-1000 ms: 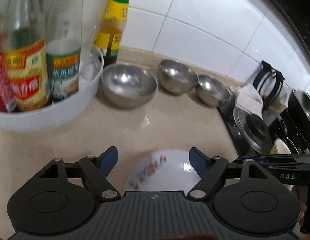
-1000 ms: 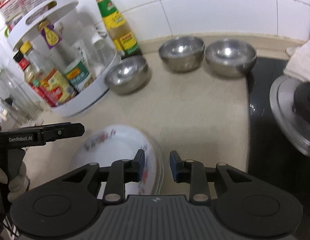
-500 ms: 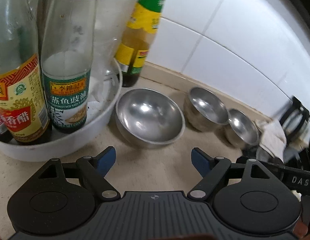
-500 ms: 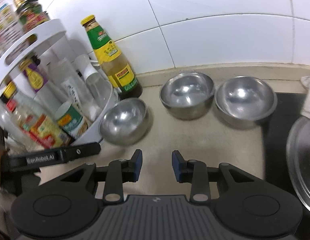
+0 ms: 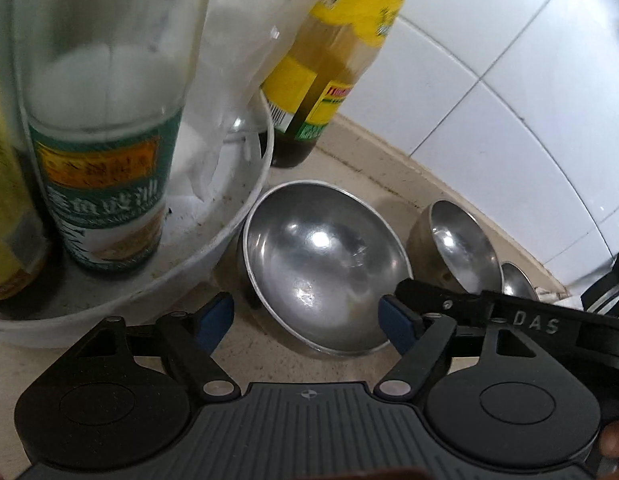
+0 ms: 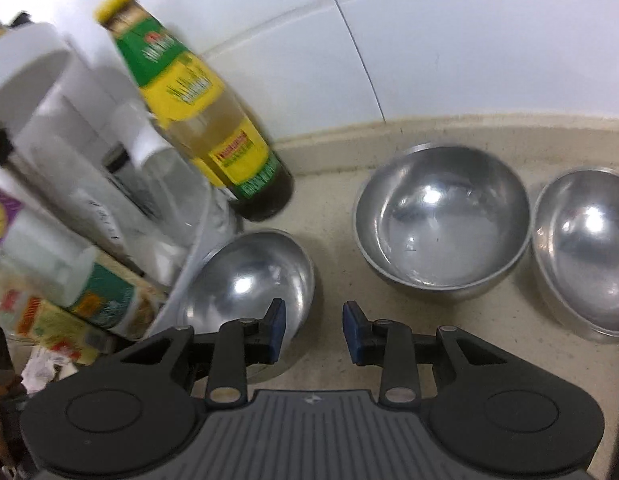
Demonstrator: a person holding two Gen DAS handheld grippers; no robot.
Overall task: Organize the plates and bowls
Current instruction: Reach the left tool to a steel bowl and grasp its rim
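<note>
Hovering, the left gripper, its half-open, narrowing fingers straddling the steel bowl, untouched.

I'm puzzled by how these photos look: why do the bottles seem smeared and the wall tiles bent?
Left wrist view: the green-labelled bottle is smeared by motion, tile lines bow from the fisheye lens, and lamp glare spots the nearest steel bowl. Right wrist view: the yellow-capped bottle and white rack blur most, while the bowls stay fairly sharp.
</note>
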